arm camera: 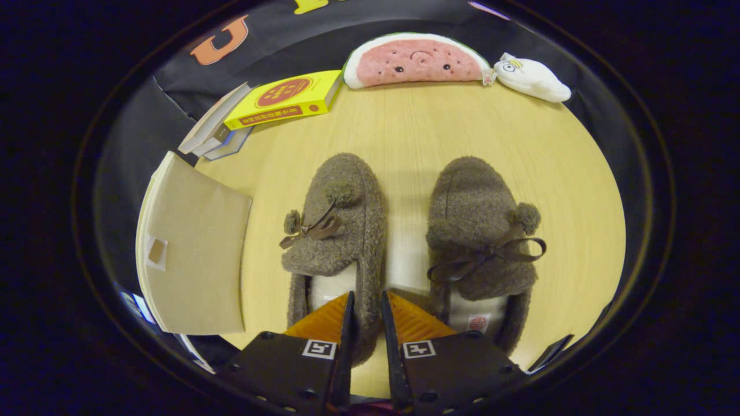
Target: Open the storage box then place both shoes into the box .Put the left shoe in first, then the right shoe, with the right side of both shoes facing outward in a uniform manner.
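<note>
Two fingers (366, 323) sit closest to us, and they are pinching the fuzzy side wall of the left slipper (338, 231). One finger is inside the slipper's opening and the other is outside, in the gap between the two slippers. The fluffy wall is squeezed between them, so the fingers are clenched on that slipper. I think this grip is there so the slipper can be lifted by its edge, because the task says the left shoe goes in first.

Both slippers are brown and woolly, with little pom-poms and thin brown bows. They stand side by side on the light wooden tabletop (566, 173), toes pointing away from the fingers. The right slipper (483, 231) is just beside the left one and nothing is touching it.

Off to the left of the slippers is the tan storage box (196, 248). A flat tan panel with a small tab faces us. I cannot tell if that is the lid swung open or a closed top.

Beyond the slippers, at the back of the tabletop, lie a yellow book (286, 98) on top of some other books (211, 130), a watermelon plush (416, 60) with a little face, and a white plush toy (532, 78). They are well apart from the slippers and should not get in the way.
</note>
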`<state>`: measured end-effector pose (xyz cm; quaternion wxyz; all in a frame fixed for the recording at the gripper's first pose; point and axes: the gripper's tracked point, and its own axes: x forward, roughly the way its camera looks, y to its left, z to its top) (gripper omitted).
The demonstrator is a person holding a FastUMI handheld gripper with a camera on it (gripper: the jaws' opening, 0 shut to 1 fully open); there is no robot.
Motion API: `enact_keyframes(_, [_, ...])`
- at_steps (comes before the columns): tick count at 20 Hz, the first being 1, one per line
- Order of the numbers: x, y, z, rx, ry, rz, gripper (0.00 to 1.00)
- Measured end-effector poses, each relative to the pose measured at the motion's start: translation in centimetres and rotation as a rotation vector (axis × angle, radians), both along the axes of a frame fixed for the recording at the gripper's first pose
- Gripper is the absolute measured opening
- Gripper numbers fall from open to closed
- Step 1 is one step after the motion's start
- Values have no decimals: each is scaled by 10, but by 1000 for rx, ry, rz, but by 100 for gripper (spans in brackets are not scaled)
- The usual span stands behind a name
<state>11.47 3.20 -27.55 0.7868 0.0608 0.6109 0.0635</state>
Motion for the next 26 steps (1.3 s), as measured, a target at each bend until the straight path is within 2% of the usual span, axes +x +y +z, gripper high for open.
enact_keyframes(1, [-1,-5,2,-11,1,-21,0])
enact_keyframes(7, [-16,-2,35,42,-48,-61,0])
enact_keyframes(14, [-46,21,115,161,-168,-80,0])
enact_keyframes(22, [-64,107,199,259,-324,-31,0])
enact_keyframes(26, [-67,172,213,278,-354,13,0])
